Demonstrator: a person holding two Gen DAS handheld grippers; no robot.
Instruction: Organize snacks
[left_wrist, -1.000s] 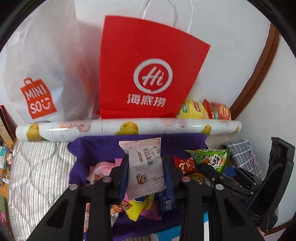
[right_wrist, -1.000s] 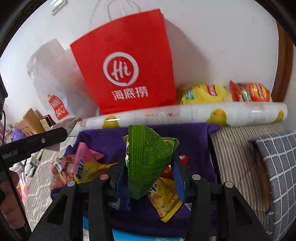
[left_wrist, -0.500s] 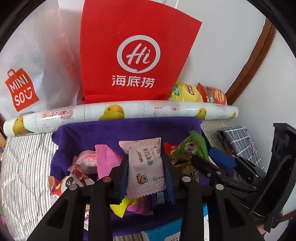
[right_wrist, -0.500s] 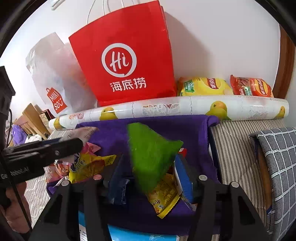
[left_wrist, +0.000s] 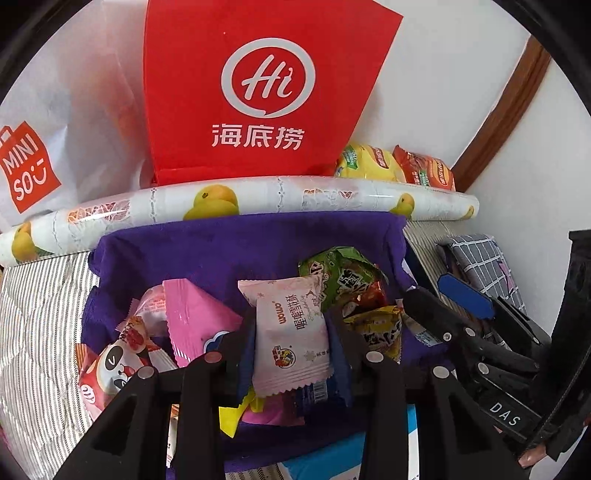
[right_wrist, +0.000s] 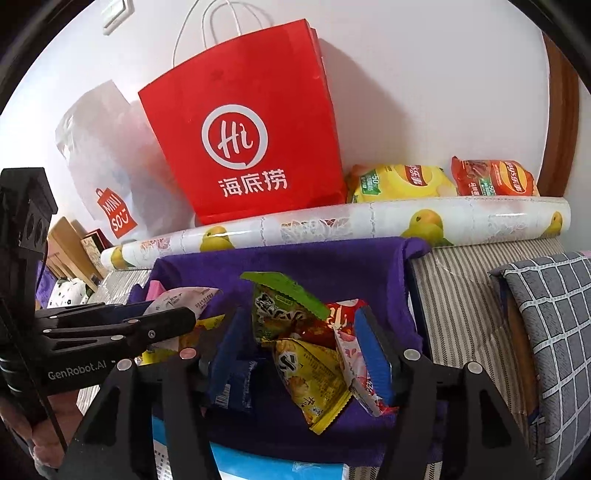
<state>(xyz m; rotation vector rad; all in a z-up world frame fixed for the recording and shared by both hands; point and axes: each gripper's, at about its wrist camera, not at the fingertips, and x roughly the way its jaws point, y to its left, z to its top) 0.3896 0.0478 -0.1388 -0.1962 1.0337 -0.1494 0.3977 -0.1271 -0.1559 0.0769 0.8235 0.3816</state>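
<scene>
The left gripper (left_wrist: 291, 339) is squeezing a pale pink snack pack (left_wrist: 290, 341); its jaws are clamped on the pack's sides. The pack is standing upright, with red writing and a small cartoon on it. It is hanging over the purple bin (left_wrist: 236, 243), which is sitting on a striped bed (left_wrist: 40, 314). Pink, panda and yellow packs are lying in the bin.

The right gripper (right_wrist: 299, 354) is opening its jaws. The green pack (right_wrist: 284, 299) is lying between them on the heap, and the pads are not pressing it. It is crinkly, with a zigzag top edge.

The left view is showing the panda pack (left_wrist: 110, 365) and a pink pack (left_wrist: 195, 321), which the right view is hiding behind the left gripper. The right view is showing the red bag (right_wrist: 251, 129) whole with its white handles, a yellow pack (right_wrist: 310, 380) under the green one, and a hand (right_wrist: 44, 424) at the bottom left.
</scene>
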